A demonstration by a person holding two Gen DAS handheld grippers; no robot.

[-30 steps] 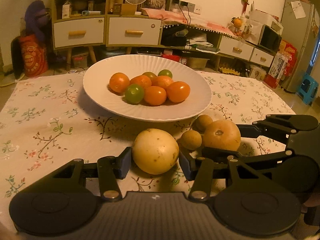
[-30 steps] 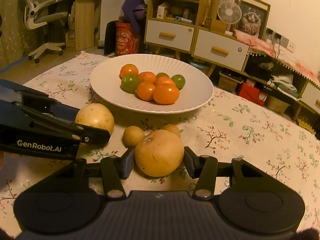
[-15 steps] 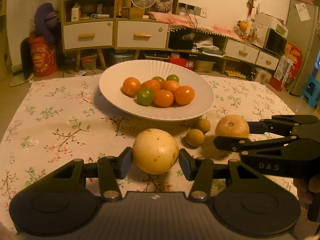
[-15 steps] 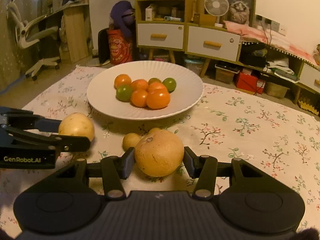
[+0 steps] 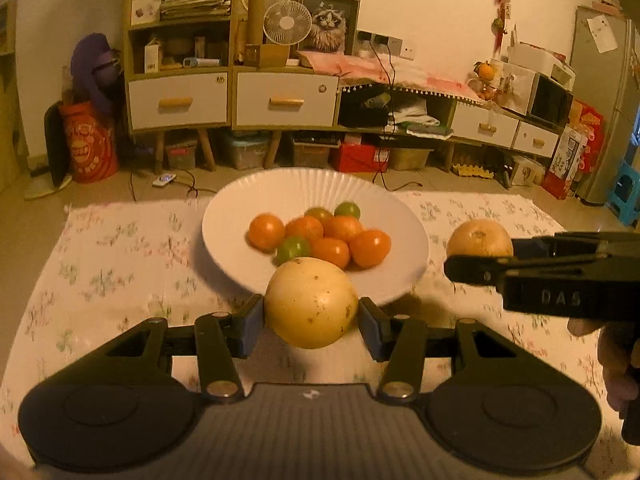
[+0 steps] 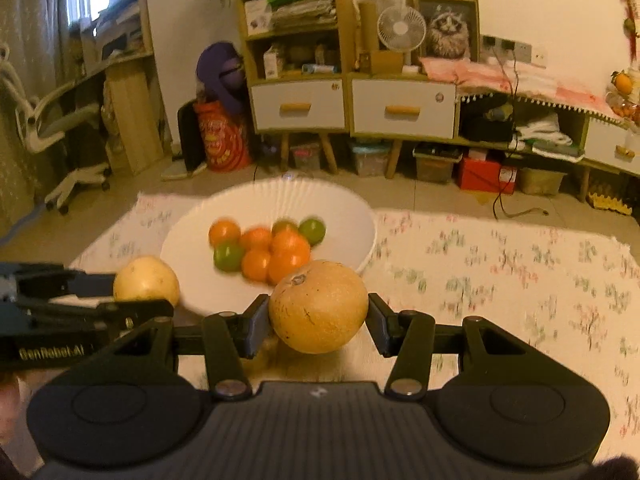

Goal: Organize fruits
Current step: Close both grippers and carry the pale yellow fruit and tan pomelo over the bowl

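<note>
The left hand-held gripper (image 5: 311, 316) is clamped on a round pale-yellow fruit with small brown specks (image 5: 311, 303), its two blue pads pressing the fruit's left and right sides. The fruit is held clear of the desk covered with a floral cloth (image 5: 120, 256); a shadow lies on the cloth beneath it.

The right hand-held gripper (image 6: 318, 320) grips a round orange-tan fruit with a dark stem scar on top (image 6: 319, 306) in the same way, one pad on each side, with the fruit held above the cloth.

Just ahead of both grippers, past the held fruits, stands a wide white ribbed plate (image 5: 240, 216) on the desk. In it sits a cluster of small round orange fruits (image 5: 370, 248) with a few small green fruits (image 5: 294, 249) among them, all touching or nearly so.

From the left wrist view, the right hand-held gripper and its orange-tan fruit sit off to the right, beside the plate's rim, and part of the hand (image 5: 618, 364) holding it shows at the right edge. From the right wrist view, the left hand-held gripper and its pale-yellow fruit sit off to the left, close to the plate's near-left rim.
</note>
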